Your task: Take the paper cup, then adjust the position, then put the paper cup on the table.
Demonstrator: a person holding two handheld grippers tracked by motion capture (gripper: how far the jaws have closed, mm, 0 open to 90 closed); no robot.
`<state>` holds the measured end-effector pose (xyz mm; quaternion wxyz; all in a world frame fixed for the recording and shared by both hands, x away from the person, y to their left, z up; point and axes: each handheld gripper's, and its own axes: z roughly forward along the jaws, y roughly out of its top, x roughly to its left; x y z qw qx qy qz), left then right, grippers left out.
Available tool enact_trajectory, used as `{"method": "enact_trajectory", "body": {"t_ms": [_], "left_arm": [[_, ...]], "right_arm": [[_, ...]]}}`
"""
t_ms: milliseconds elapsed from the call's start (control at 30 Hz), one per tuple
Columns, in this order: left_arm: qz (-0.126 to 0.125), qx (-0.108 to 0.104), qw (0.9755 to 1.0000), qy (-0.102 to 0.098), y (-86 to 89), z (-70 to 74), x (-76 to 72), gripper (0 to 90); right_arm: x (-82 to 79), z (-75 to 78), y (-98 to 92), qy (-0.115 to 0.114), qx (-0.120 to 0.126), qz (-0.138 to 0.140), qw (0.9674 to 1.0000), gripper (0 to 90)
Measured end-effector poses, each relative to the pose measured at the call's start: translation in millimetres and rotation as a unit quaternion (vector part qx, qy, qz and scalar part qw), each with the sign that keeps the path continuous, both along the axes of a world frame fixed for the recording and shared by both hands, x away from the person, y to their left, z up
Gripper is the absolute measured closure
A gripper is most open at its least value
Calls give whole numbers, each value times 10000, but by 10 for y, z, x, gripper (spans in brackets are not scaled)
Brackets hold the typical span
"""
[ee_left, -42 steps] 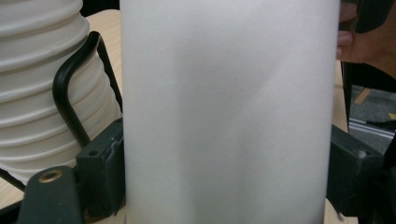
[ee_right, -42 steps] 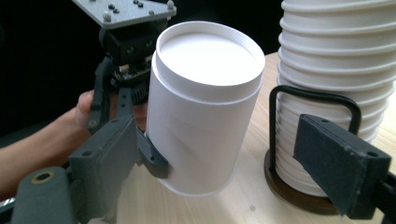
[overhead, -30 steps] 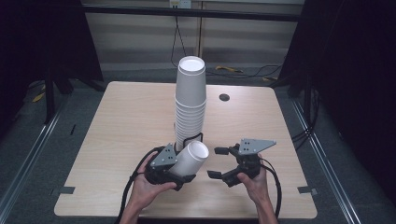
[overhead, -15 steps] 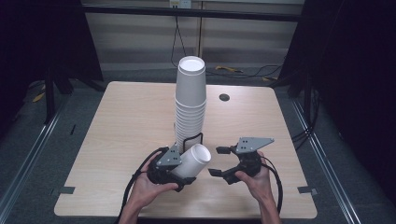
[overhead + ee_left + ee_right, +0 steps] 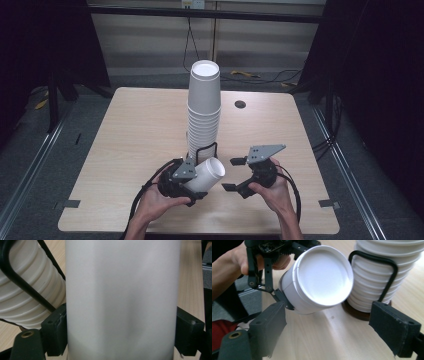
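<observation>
The left tool (image 5: pixel 192 181) stays clamped on a single paper cup (image 5: pixel 206 175), now tipped mouth-first toward the right tool (image 5: pixel 234 174), whose jaws stand apart just beside the rim, near the cup stack (image 5: pixel 203 107) on the bench (image 5: pixel 125 150). A handover looks imminent.

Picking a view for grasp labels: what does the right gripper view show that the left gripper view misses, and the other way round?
Right gripper view: the single cup's open mouth facing the camera, the left gripper and the hand behind it, and the right gripper open with nothing between its fingers.

Left gripper view: both left fingers pressed on the cup's side wall, seen close up.

Both: the held white cup, the ribbed cup stack, its black wire holder and the wooden table.
</observation>
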<state>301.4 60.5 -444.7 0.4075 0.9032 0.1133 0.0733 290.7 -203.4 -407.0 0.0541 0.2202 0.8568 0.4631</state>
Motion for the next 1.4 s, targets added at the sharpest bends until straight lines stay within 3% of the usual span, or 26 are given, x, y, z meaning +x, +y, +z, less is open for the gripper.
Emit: {"method": "enact_trajectory", "body": {"t_ms": [133,300,567,767,1033,1267,1400], "left_arm": [[-43,34,10000,-35,-6,12,8,172],[-122,230,9997,2,-7,-5,13,172],[-164,524,9985,6,-63,2,37,173],[-314,702,9970,-60,-135,58,44,173],[-454,1109,9927,-139,-191,74,26,173],[-498,1242,9908,-217,-241,92,26,173],[-574,1289,9899,-152,-269,89,25,173]], "right_arm": [[15,27,38,11,-203,85,9998,139],[26,37,84,23,-455,223,9987,145],[72,11,156,154,-975,448,9941,193],[108,11,182,241,-1055,552,9926,206],[138,5,200,340,-1258,741,9887,211],[190,-35,215,502,-1476,715,9852,209],[237,-58,232,654,-1432,900,9834,182]]}}
